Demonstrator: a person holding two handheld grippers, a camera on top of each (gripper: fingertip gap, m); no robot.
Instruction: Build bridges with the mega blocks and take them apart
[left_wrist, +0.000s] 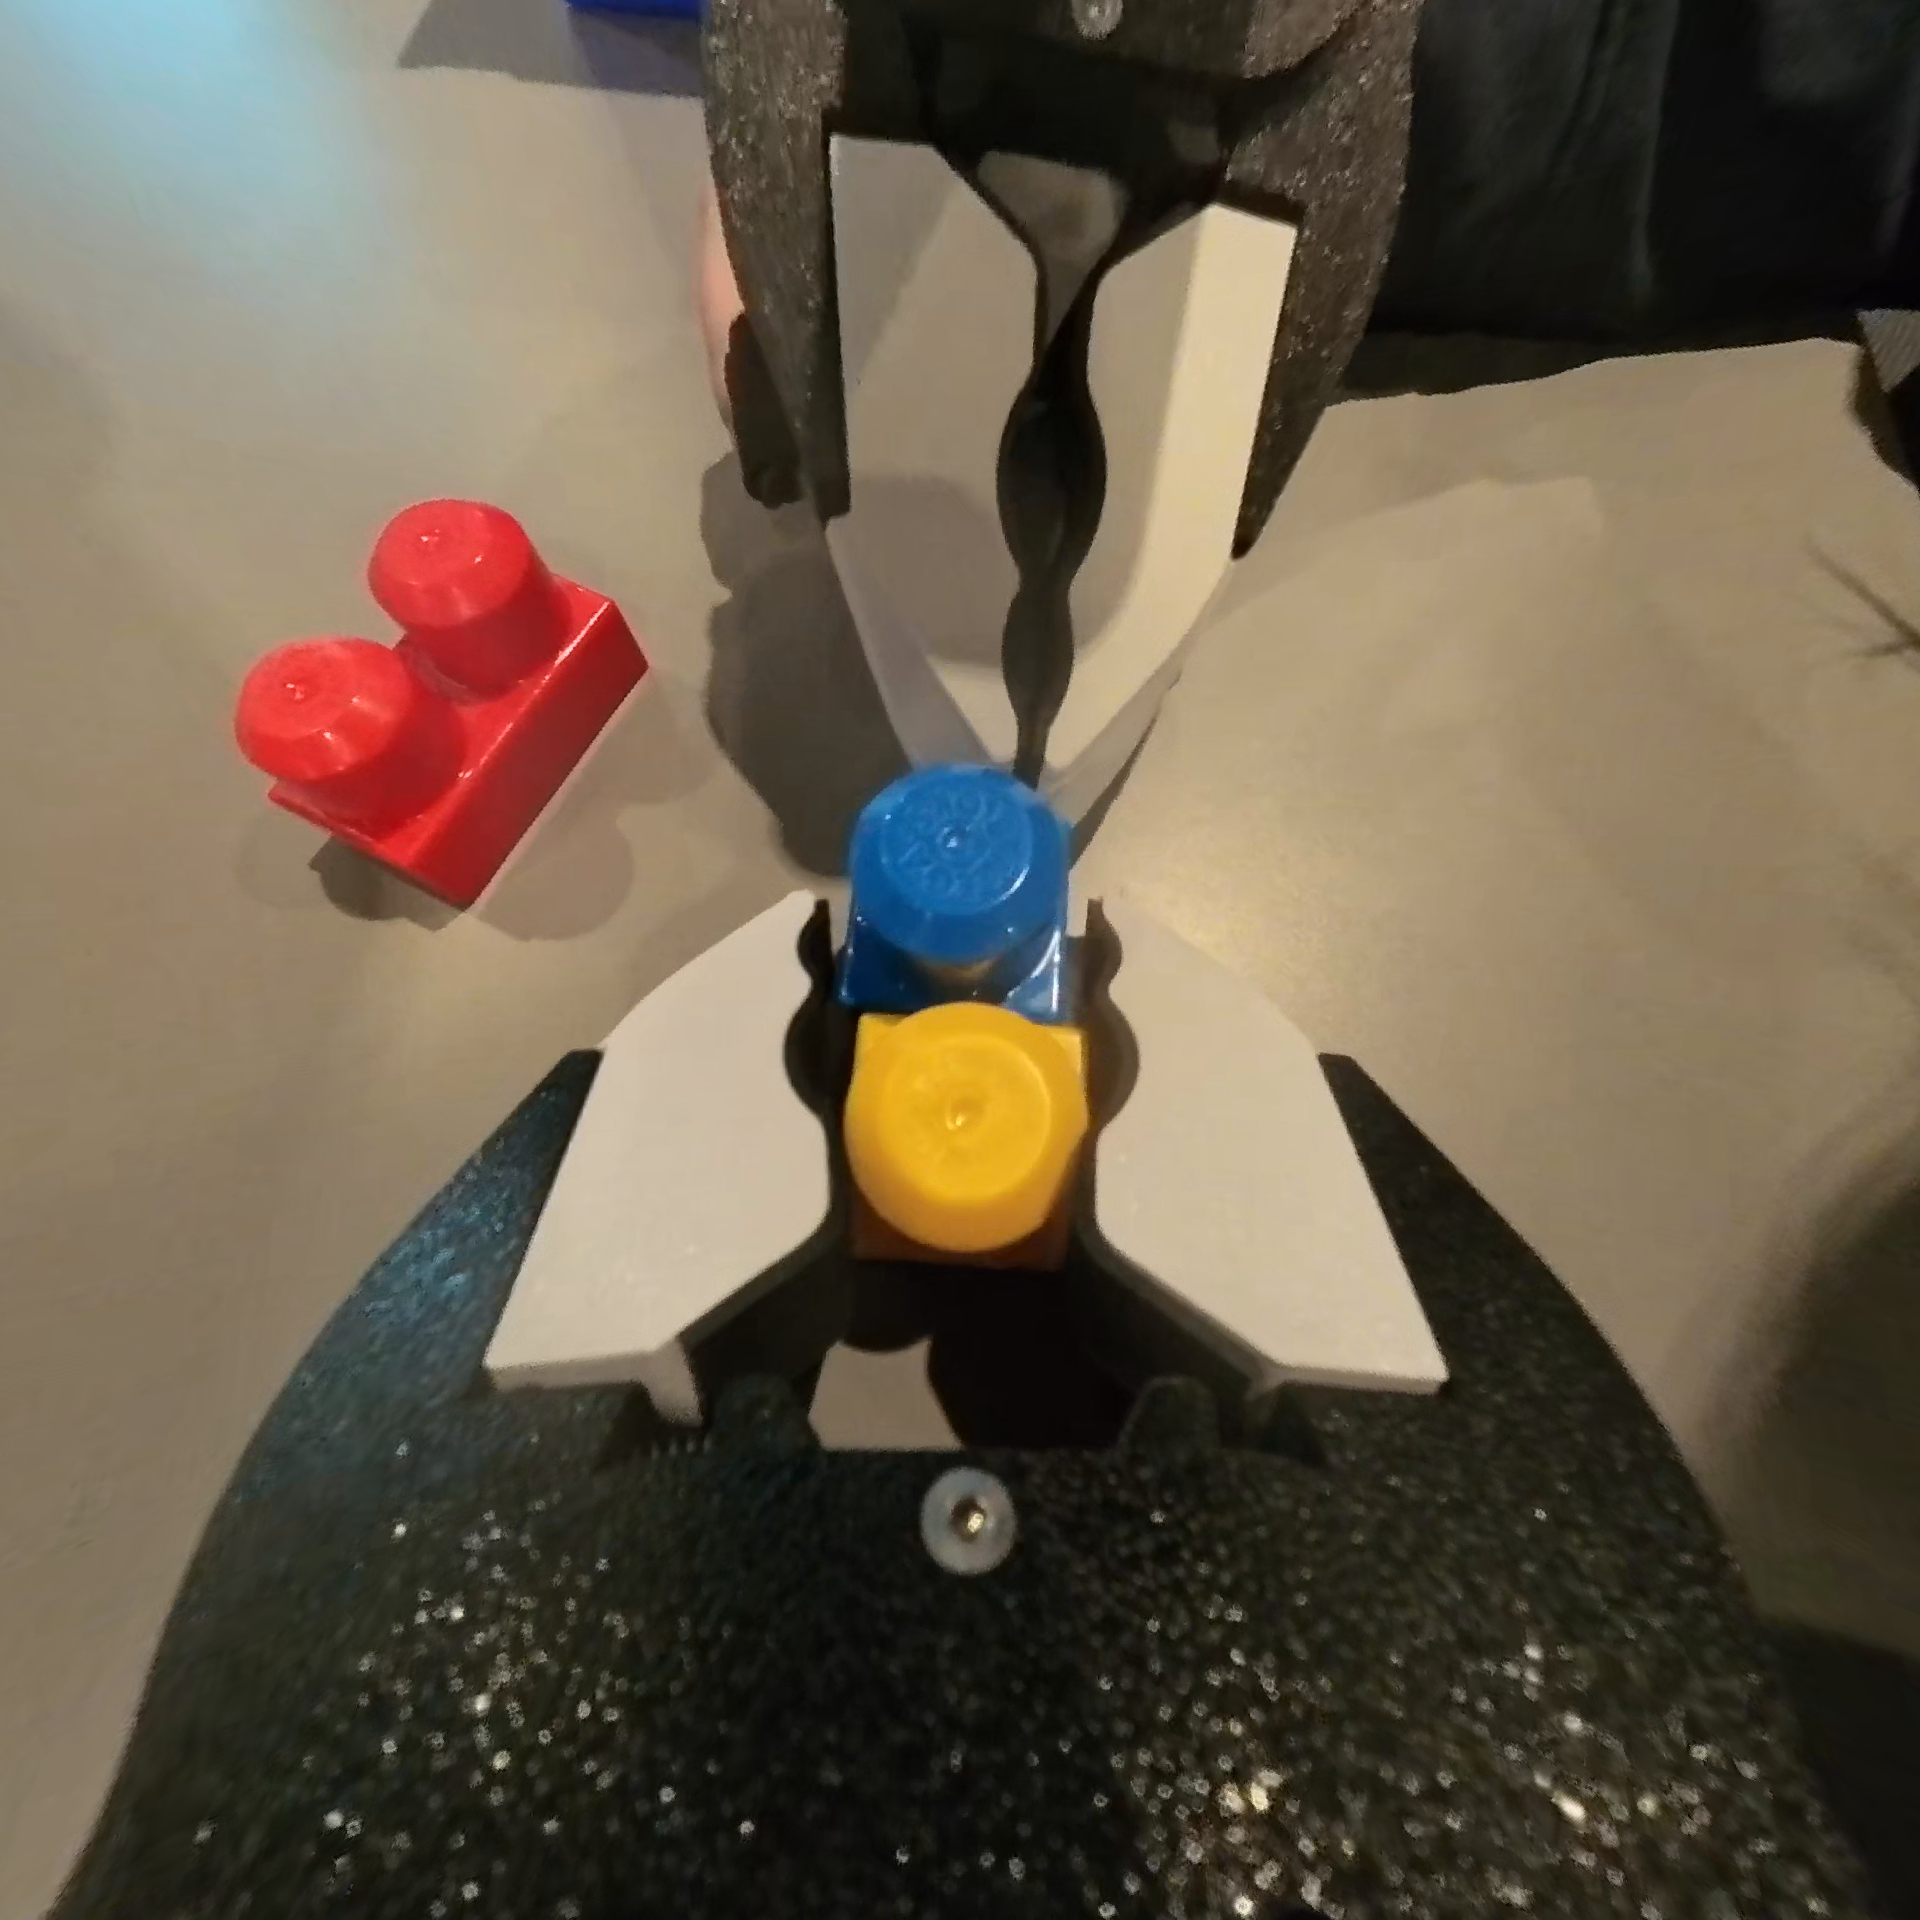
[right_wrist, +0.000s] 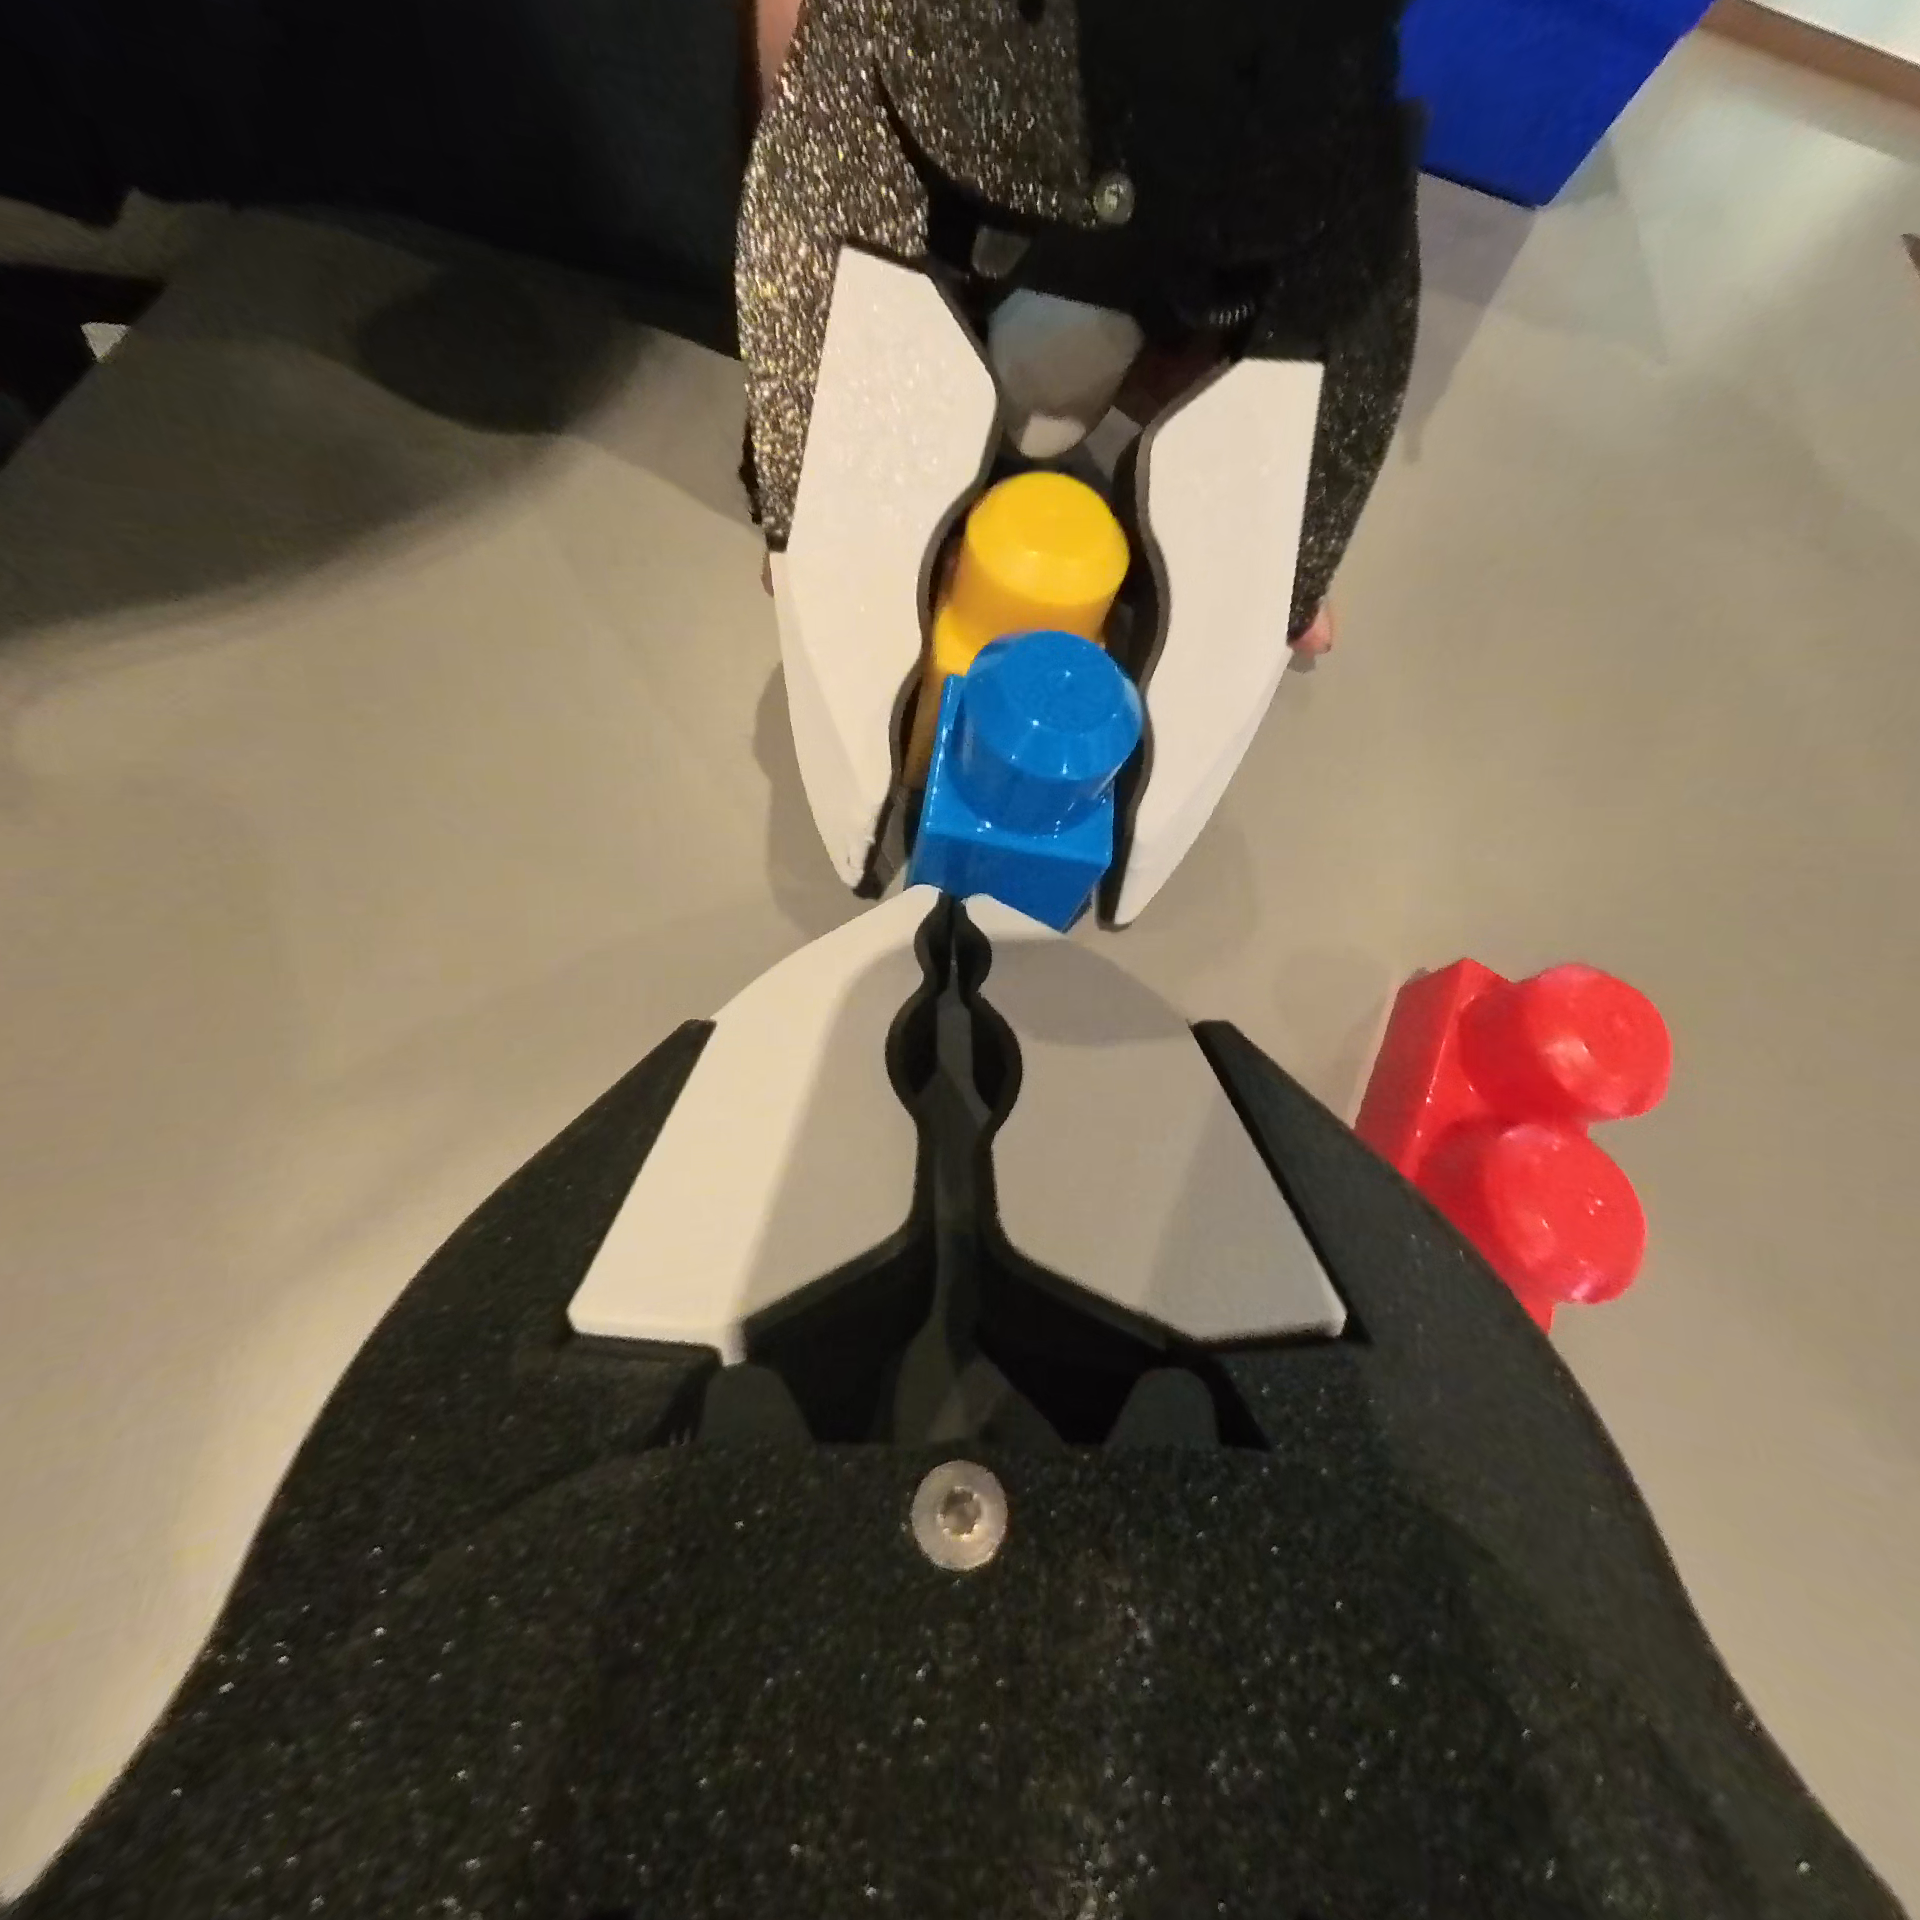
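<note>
Left wrist view looks straight down on the left hand-held gripper (left_wrist: 961, 997), its grey pads closed against the sides of two single-stud plastic blocks set in a row, a blue block (left_wrist: 956, 904) at the fingertips and a yellow block (left_wrist: 961, 1127) deeper between the fingers. A red two-stud plastic block (left_wrist: 436, 707) lies apart on the grey counter (left_wrist: 1455, 831), off to one side and untouched. Judging by this layout, the two piers stand side by side but the red span is not on them, so either a bridge is yet to be capped or one is already taken apart; the pictures alone do not settle which.

Opposite, the right hand-held gripper (right_wrist: 951, 920) has its fingers pressed together on nothing, the tips just beside the lower corner of the blue block.

Only the right wrist view shows the blue block's square base and its side faces between the left gripper's fingers, plus a blue bin (right_wrist: 1538, 94) at the counter's far edge. Only the left wrist view shows both stud tops full on and the shut right gripper from the front.
</note>
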